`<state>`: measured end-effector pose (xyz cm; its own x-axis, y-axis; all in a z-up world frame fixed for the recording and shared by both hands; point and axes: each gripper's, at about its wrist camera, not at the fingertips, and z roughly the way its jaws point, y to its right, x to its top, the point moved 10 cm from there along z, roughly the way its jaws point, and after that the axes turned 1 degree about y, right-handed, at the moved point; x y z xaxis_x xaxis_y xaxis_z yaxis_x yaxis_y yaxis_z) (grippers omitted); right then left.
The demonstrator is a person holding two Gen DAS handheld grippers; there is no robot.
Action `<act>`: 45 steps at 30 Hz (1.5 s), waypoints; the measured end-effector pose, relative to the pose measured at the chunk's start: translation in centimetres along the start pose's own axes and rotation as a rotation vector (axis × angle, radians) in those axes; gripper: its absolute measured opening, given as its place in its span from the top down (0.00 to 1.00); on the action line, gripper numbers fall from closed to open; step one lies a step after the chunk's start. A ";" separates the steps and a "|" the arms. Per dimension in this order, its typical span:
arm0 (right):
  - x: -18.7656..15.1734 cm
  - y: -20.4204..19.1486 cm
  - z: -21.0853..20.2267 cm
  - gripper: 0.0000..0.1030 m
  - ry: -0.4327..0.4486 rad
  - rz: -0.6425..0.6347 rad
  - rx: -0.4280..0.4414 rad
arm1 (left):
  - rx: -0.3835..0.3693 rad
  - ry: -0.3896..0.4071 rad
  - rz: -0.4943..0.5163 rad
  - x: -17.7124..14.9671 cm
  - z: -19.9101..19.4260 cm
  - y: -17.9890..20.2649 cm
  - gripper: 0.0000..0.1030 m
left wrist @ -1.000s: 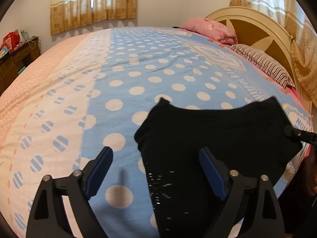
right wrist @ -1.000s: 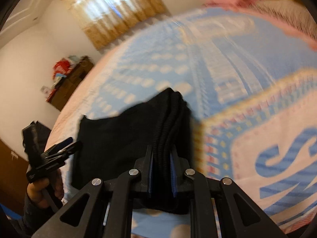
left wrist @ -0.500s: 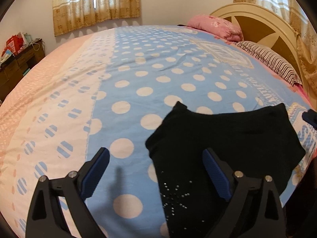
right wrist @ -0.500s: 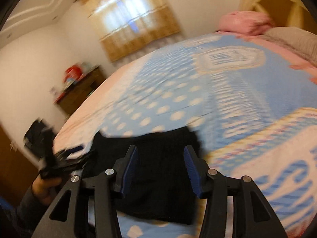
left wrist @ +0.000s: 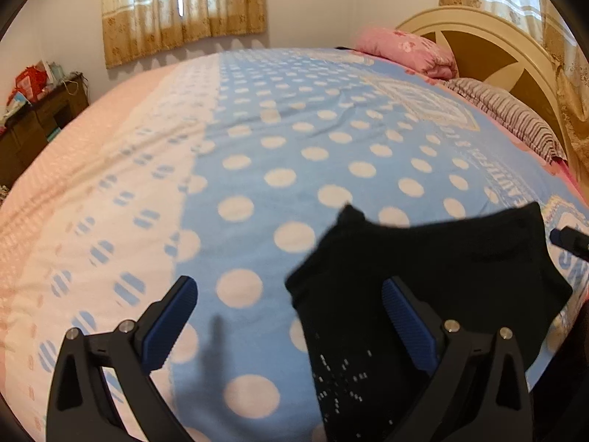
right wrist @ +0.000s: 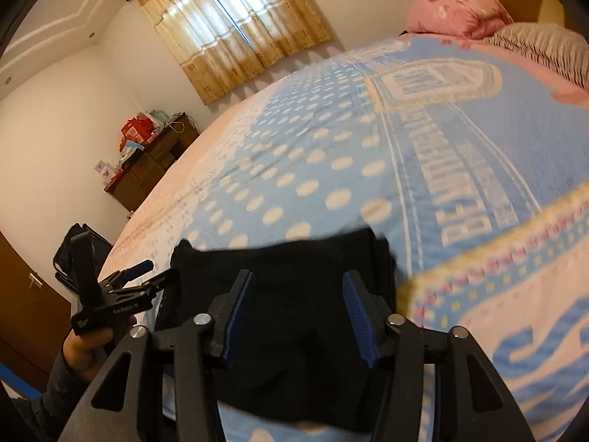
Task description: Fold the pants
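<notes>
The black pants [left wrist: 434,269] lie folded in a compact bundle on the blue polka-dot bedspread [left wrist: 279,154] near the bed's front edge. They also show in the right wrist view [right wrist: 291,280]. My left gripper [left wrist: 291,316] is open and empty, with its right finger over the pants' left part. My right gripper [right wrist: 300,313] is open and empty just above the bundle. The left gripper shows in the right wrist view [right wrist: 138,276] at the bundle's left end.
A pink pillow [left wrist: 408,49] and a striped pillow [left wrist: 508,114] lie by the cream headboard [left wrist: 478,37] at the far right. A dark wooden dresser [left wrist: 36,121] with clutter stands at the left wall. Curtained window [left wrist: 184,7] behind.
My right gripper has let go of the pants' folded edge, opened and lifted back. The bundle now lies flat on the bed. My left gripper stayed open and pulled back slightly.
</notes>
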<state>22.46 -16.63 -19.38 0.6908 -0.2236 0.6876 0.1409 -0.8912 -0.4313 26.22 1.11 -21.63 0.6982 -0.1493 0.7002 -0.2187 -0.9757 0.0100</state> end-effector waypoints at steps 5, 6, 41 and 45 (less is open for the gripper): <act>-0.8 1.8 3.0 0.44 -0.076 0.011 -0.064 | 0.027 -0.002 0.000 1.0 1.4 -0.5 0.00; -0.8 1.7 2.9 0.44 -0.065 -0.004 -0.062 | 0.023 -0.006 -0.006 1.0 1.6 -0.6 0.00; -4.4 4.7 -2.2 0.44 -0.095 0.089 -0.061 | -0.047 0.019 -0.032 -2.8 -2.5 0.8 0.00; -4.3 5.3 0.1 0.44 -0.130 0.136 -0.047 | -0.093 0.001 -0.032 -2.7 -1.8 2.2 0.00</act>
<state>20.28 -20.34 -24.68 0.7876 -0.2928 0.5423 0.0088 -0.8745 -0.4850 22.65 -0.33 -22.24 0.7051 -0.1182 0.6992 -0.2590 -0.9608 0.0988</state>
